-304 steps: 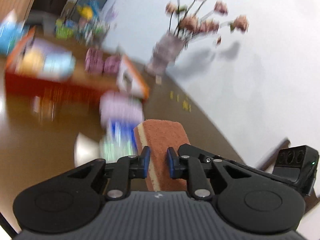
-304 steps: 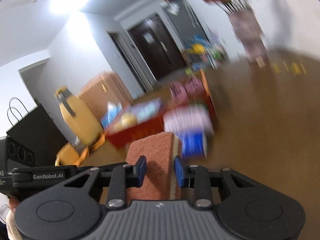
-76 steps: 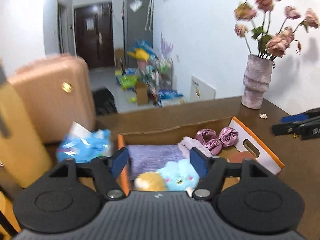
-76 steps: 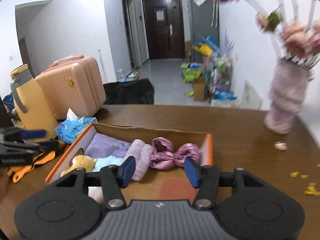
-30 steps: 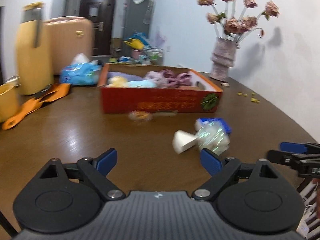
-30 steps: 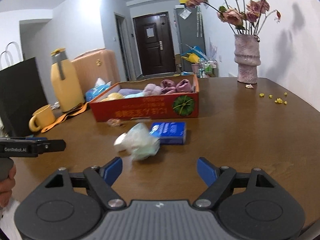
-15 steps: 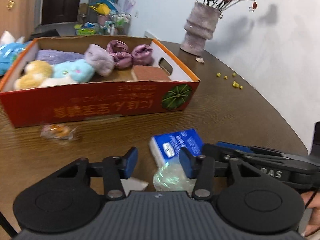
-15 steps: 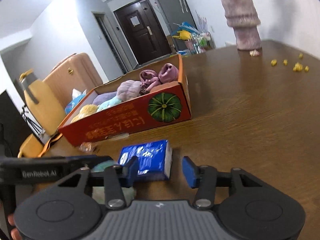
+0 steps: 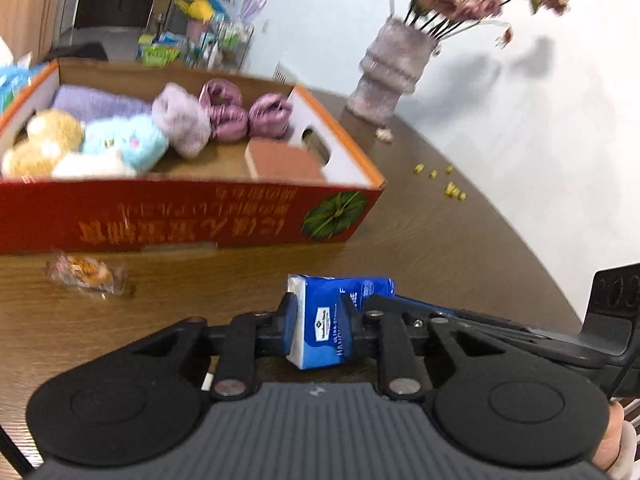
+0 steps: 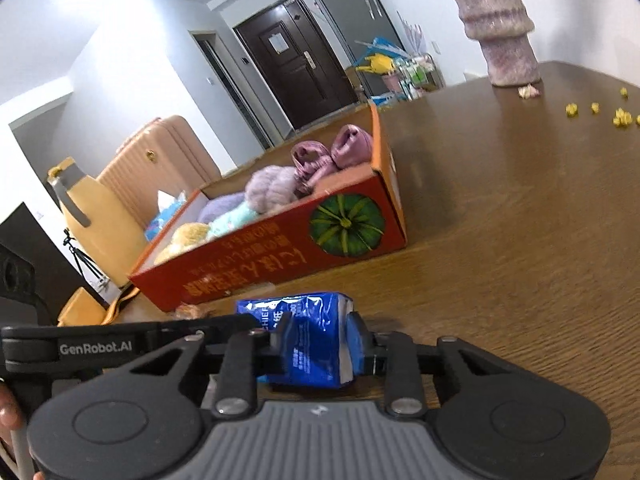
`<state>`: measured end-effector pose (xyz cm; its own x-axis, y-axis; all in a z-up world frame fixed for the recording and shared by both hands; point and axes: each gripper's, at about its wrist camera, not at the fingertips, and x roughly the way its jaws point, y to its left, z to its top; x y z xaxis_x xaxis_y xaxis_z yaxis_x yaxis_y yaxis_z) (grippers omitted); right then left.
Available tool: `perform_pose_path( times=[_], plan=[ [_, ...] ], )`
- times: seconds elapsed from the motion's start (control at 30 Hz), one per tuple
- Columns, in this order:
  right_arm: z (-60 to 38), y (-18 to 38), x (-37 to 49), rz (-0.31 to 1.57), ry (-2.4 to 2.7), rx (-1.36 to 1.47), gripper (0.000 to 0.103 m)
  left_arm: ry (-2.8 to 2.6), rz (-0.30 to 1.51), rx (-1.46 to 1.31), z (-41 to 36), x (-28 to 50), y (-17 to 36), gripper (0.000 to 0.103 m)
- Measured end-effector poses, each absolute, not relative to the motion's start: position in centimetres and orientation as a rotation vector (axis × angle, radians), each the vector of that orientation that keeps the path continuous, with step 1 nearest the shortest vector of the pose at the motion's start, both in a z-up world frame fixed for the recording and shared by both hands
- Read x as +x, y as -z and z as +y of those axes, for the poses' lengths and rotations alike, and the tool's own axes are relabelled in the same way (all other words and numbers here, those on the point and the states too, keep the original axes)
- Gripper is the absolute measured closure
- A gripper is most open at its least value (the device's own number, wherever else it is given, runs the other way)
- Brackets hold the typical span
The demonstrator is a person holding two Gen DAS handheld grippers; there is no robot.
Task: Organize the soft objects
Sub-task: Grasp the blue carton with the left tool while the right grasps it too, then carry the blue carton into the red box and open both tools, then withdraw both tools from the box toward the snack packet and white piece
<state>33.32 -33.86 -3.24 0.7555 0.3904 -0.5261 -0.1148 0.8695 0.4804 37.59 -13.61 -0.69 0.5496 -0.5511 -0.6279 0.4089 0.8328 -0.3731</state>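
Note:
A blue tissue pack (image 9: 328, 320) is pinched from both ends. My left gripper (image 9: 320, 316) is shut on one end. My right gripper (image 10: 320, 340) is shut on the other end of the pack (image 10: 308, 340), just above the wooden table. Behind stands a red cardboard box (image 9: 180, 220) holding plush toys (image 9: 80, 144), a lilac fuzzy item (image 9: 180, 120), purple scrunchies (image 9: 244, 112) and an orange sponge (image 9: 284, 160). The box also shows in the right wrist view (image 10: 280, 252).
A wrapped snack (image 9: 84, 274) lies in front of the box. A vase of dried flowers (image 9: 390, 76) stands at the back right with yellow bits (image 9: 444, 182) near it. A yellow thermos (image 10: 96, 236) and a suitcase (image 10: 160, 160) are at the left.
Both grippers have closed on the blue tissue pack from opposite ends and lifted it slightly. The crumpled clear wrapper is no longer in view.

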Motion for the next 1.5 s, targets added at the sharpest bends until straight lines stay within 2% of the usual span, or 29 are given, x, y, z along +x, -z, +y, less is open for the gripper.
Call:
perform_pose_path(
  times=[0.5,0.8,0.93,1.1,1.23,1.3,1.37,1.5],
  plan=[
    [-29.6,-3.4,30.4,0.529,-0.338,0.348,0.076,0.553,0.661,-0.228,-8.9,33.7,-4.6,0.081],
    [-27.7,-6.2,39.8,0.529,-0.35,0.295,0.076,0.498,0.645,-0.24,-7.7,43.2,-6.4,0.081],
    [-27.1,-4.7,45.8,0.624,-0.336,0.304,0.076,0.479,0.757,-0.255,-7.4,48.5,-3.8,0.081],
    [-26.2,-0.8,49.9,0.775,-0.336,0.326,0.077,0.419,0.836,-0.21,-7.5,50.8,-0.2,0.081],
    [-24.9,1.1,50.5,0.834,-0.327,0.279,0.075,0.412,0.812,-0.175,-7.3,50.0,0.7,0.077],
    [-24.4,1.1,50.3,0.837,-0.321,0.256,0.074,0.415,0.782,-0.153,-7.2,49.1,0.2,0.071],
    [-24.2,0.8,50.1,0.834,-0.328,0.248,0.072,0.396,0.741,-0.133,-6.8,48.2,-0.7,0.061],
    [-25.2,-1.3,47.9,0.76,-0.333,0.252,0.068,0.345,0.651,-0.112,-4.8,45.5,-3.4,0.057]
  ],
)
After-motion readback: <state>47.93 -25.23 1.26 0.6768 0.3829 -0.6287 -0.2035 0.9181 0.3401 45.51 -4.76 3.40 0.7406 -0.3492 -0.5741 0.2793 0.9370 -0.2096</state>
